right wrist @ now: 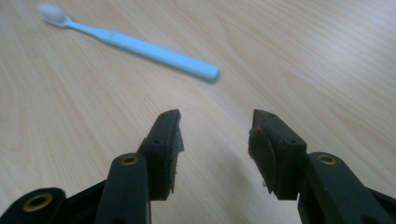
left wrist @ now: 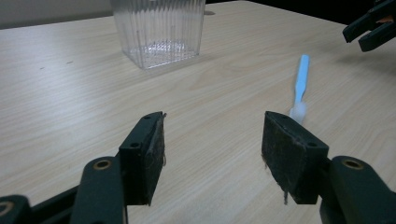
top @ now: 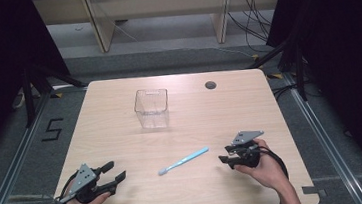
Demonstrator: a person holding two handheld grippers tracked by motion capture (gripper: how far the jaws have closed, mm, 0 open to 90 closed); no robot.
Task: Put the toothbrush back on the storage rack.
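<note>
I am holding both tongs spread and empty, low over the table. The toothbrush is lying flat between them, just ahead of my right gripper and farther from my left gripper, so I judge the right the nearer. Its long axis is running from the white bristle head on my left side to the light blue handle end pointing at the right tongs. The clear cup is standing beyond.

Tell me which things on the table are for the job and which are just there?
For the job:
- blue toothbrush
- clear plastic cup
- left gripper and right gripper, both with open jaws

Just there:
- round hole in the table
- cables on the floor behind
</note>
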